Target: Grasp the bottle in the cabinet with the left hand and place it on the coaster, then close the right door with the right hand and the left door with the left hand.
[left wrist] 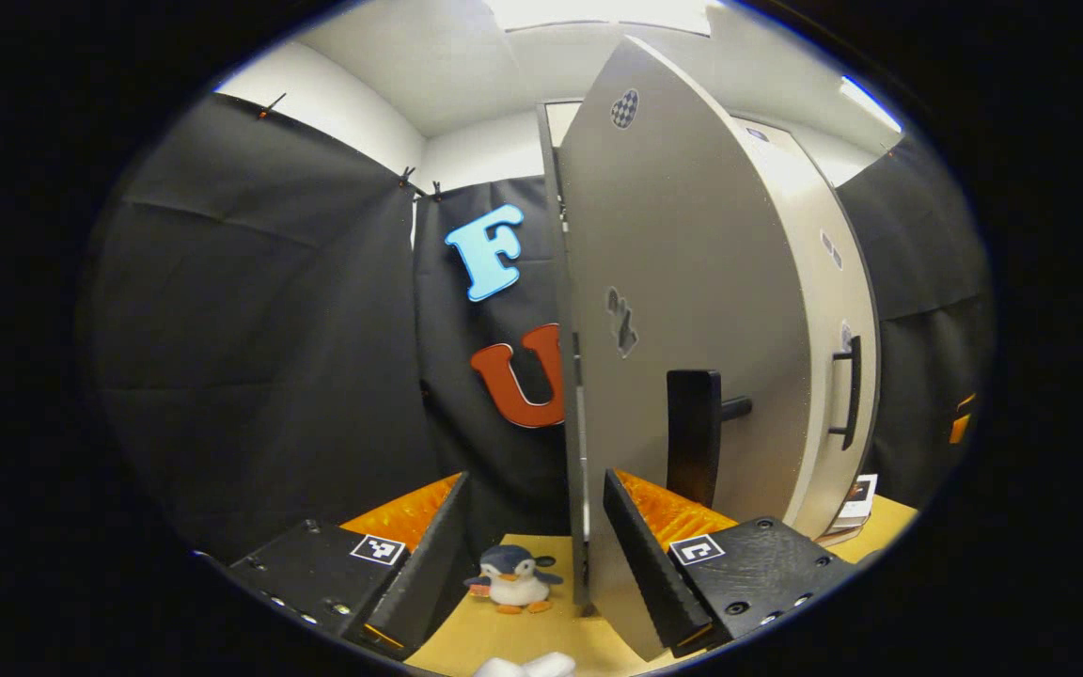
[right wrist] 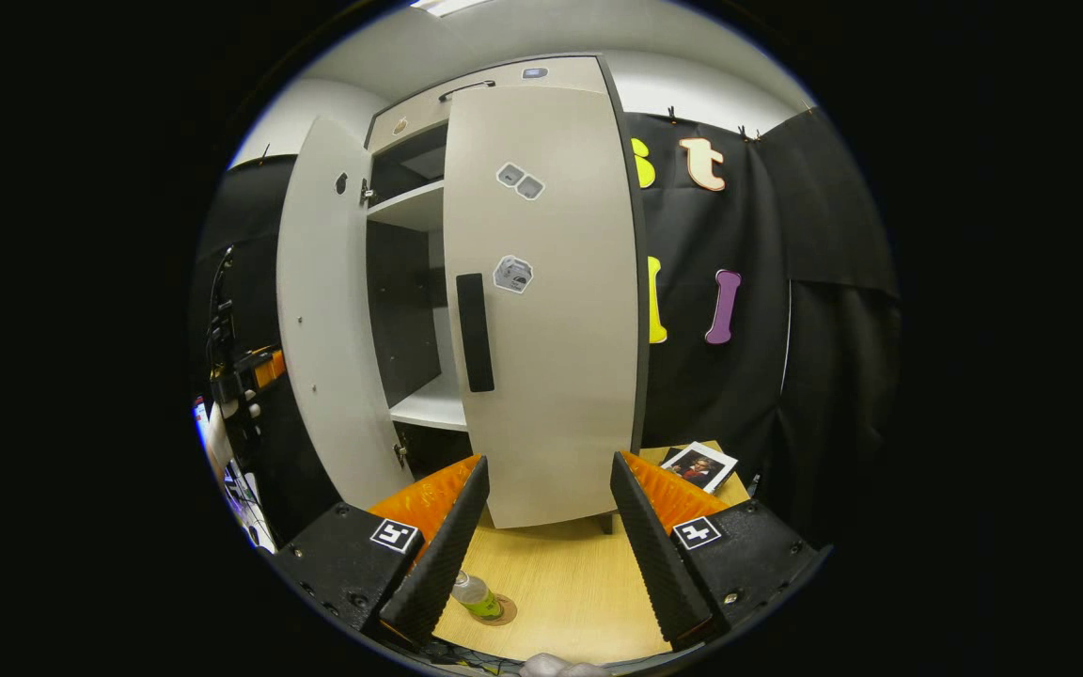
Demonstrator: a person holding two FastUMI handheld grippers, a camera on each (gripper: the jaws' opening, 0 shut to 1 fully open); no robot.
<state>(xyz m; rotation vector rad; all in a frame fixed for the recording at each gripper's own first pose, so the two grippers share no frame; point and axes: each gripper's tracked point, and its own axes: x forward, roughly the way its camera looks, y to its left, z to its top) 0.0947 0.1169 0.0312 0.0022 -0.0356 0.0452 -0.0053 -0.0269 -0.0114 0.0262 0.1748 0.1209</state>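
Left gripper view: the left tongs point(left wrist: 534, 541) stand spread and empty, with the edge of the pale grey flat-panel left door point(left wrist: 682, 310) rising just ahead between their fingers; its black bar handle point(left wrist: 693, 434) lies on the door face just beyond the right-hand finger. A small grey-and-white plush penguin point(left wrist: 513, 578) sits on the light wooden bench point(left wrist: 504, 639) between the fingers. Right gripper view: the right tongs point(right wrist: 541, 527) are likewise spread and hold nothing, facing the pale grey right door point(right wrist: 546, 301) with its black vertical handle point(right wrist: 475, 332); this door appears shut or nearly so, while the left one stands wide open, baring the white shelves point(right wrist: 424, 404). The clear plastic bottle with greenish contents point(right wrist: 476, 595) stands on the round brown coaster point(right wrist: 496, 611), low and just beside the left-hand finger. Judged step: bottle placed, right door dealt with, left door in hand. The next move calls for the left tongs to press the panel's outer face and swing it round to the cabinet front
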